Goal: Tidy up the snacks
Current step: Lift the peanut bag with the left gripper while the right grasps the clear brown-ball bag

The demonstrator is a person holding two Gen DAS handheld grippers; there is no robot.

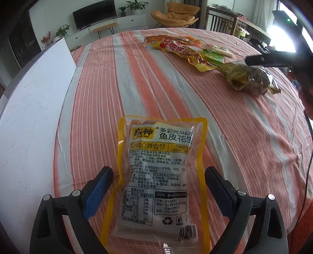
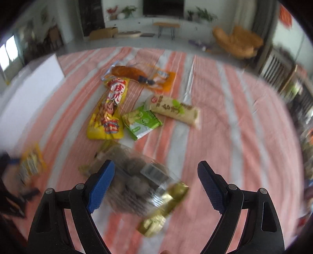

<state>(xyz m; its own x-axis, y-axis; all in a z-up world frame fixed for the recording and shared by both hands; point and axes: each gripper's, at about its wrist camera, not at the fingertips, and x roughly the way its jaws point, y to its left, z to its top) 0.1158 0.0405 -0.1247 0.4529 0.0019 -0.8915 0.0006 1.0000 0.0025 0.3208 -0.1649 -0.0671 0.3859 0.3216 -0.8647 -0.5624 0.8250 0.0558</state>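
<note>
A yellow-edged peanut packet (image 1: 158,175) lies label-up on the striped tablecloth (image 1: 97,97), between the spread fingers of my open left gripper (image 1: 158,172). The fingers do not touch it. My open right gripper (image 2: 156,166) hovers over a clear gold-ended bag of brown snacks (image 2: 137,185), which also shows in the left wrist view (image 1: 248,78) under the right gripper's dark finger (image 1: 260,59). The right view is blurred. Farther off lie a yellow bag (image 2: 109,111), a green packet (image 2: 142,121), a cream packet (image 2: 174,109) and an orange packet (image 2: 137,74).
A white board (image 1: 33,117) lies along the table's left side. The peanut packet shows at the left edge of the right wrist view (image 2: 31,162). Beyond the table stand a TV cabinet (image 1: 109,25), an orange chair (image 1: 176,15) and wooden chairs (image 1: 221,17).
</note>
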